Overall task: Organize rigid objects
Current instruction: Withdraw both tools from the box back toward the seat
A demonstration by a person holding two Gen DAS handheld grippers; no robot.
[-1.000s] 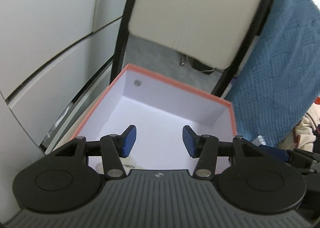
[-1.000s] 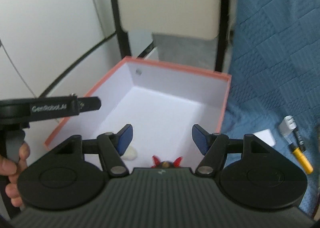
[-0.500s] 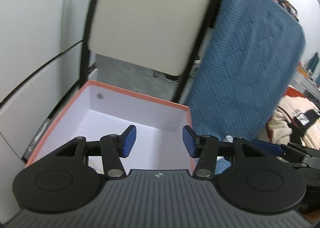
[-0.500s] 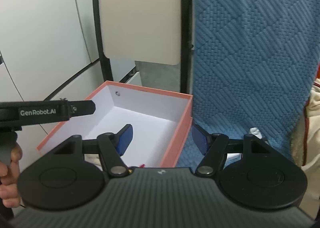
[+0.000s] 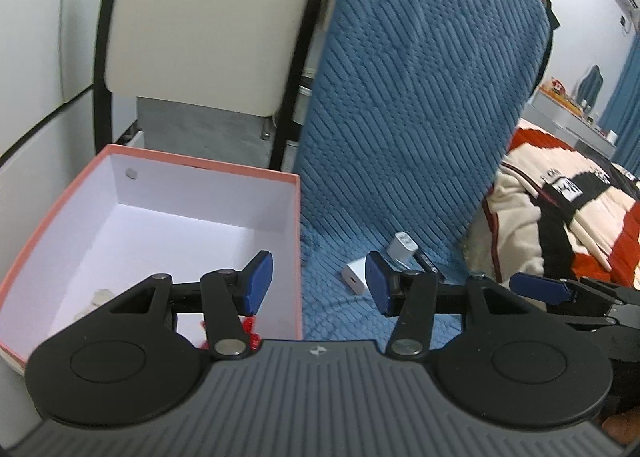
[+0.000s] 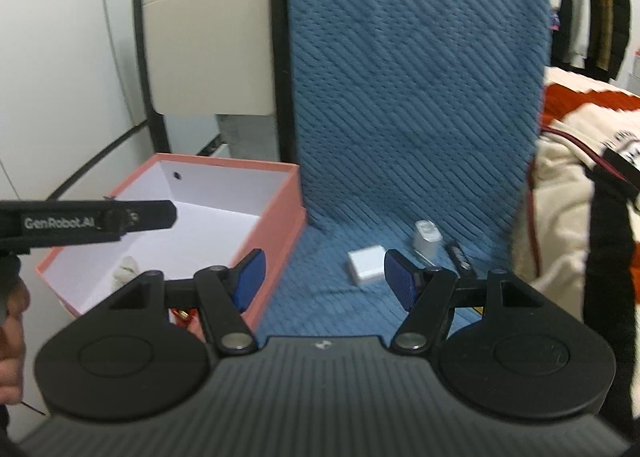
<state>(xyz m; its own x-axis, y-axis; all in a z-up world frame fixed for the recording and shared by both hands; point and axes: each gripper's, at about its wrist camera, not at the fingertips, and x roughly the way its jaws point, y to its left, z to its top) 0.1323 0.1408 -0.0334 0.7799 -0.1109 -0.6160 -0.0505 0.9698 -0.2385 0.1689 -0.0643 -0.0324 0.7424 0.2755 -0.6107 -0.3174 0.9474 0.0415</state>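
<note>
Right wrist view: I held my right gripper (image 6: 322, 277) with jaws apart near the white adapter (image 6: 365, 265); my left gripper (image 5: 320, 284), jaws apart too, straddled the box (image 5: 160, 217) wall.

pink box (image 6: 280, 217): open, white inside | white charger (image 6: 365, 265), grey adapter (image 6: 427, 236): on blue cushion (image 6: 400, 97)

I see open blue blanket (image 6: 340, 297) ahead of my right gripper (image 6: 324, 277), the box wall (image 6: 276, 253) crowding its left, white charger (image 6: 365, 265) beyond.
</note>
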